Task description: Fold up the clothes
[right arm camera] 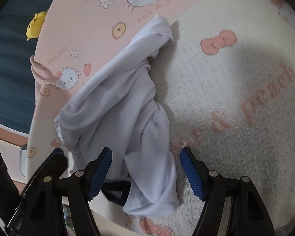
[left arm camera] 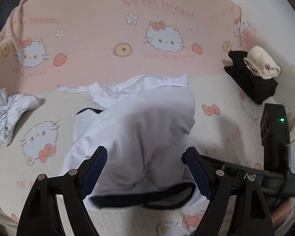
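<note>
On the bed [left arm camera: 49, 102], with its pink-and-cream cartoon-cat sheet, a small crumpled patterned cloth [left arm camera: 7, 110] lies toward the left edge. In the middle sits the white garment [left arm camera: 139, 118] — a bunched heap with a dark navy trim [left arm camera: 139, 197] along its near hem. The left gripper [left arm camera: 145, 171] hangs over that hem with jaws wide, the cloth between them but not pinched. The right gripper [right arm camera: 145, 172] also stands wide open over the same garment's near end, holding nothing. Toward the right edge a folded black garment [left arm camera: 251, 80] carries a rolled cream piece [left arm camera: 262, 63]. The white fabric looks thin, light and limp, likely to slump and slip — the trimmed hem seems the firmest place to pinch.
</note>
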### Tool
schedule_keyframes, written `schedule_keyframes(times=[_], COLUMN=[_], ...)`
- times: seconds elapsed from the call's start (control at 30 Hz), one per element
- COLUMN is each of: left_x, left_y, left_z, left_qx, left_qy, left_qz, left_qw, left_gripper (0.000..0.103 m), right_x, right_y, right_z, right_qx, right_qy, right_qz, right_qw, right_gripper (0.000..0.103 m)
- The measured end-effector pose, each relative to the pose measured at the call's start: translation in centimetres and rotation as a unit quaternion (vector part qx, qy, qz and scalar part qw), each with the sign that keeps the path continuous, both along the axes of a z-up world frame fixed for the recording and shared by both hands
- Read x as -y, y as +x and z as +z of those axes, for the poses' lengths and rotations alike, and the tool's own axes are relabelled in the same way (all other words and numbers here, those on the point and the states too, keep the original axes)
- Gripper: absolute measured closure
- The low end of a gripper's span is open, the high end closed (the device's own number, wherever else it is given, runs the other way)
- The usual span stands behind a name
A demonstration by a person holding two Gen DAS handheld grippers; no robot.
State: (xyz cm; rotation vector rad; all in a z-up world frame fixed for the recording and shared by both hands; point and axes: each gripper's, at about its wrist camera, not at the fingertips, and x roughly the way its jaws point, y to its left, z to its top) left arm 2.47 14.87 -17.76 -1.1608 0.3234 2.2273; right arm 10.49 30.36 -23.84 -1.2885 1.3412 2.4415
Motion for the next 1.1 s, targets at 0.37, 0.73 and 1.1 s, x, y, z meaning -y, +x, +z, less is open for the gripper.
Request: schedule_keyframes(times=[0.37, 0.73, 1.1], left_x=[-0.4, 0.0, 2.2], left_y=[-2.9, -3.5, -4.9], left_z=[-2.3, -3.4, -3.7], left_qx=[0.032, -0.037, -0.01], left_qy=[0.035, -0.06, -0.044], left_qz=[0.018, 0.016, 0.044], left_qw=[0.9987, 0.9974, 0.998], left_gripper=[0.023, 0.082, 0.082], right_x=[-0.3, 0.5, 6.7], right_y=[0.2, -0.2, -3.7], right_z=[0.5, 0.4, 0.0], right_qx=[0.004, 0.015, 0.026], right_qy=[0.033, 0.071, 0.313], right_qz=[0.014, 0.034, 0.106], right_qw=[0.999, 0.997, 0.944], right_gripper=[0.051, 0.052, 0.052])
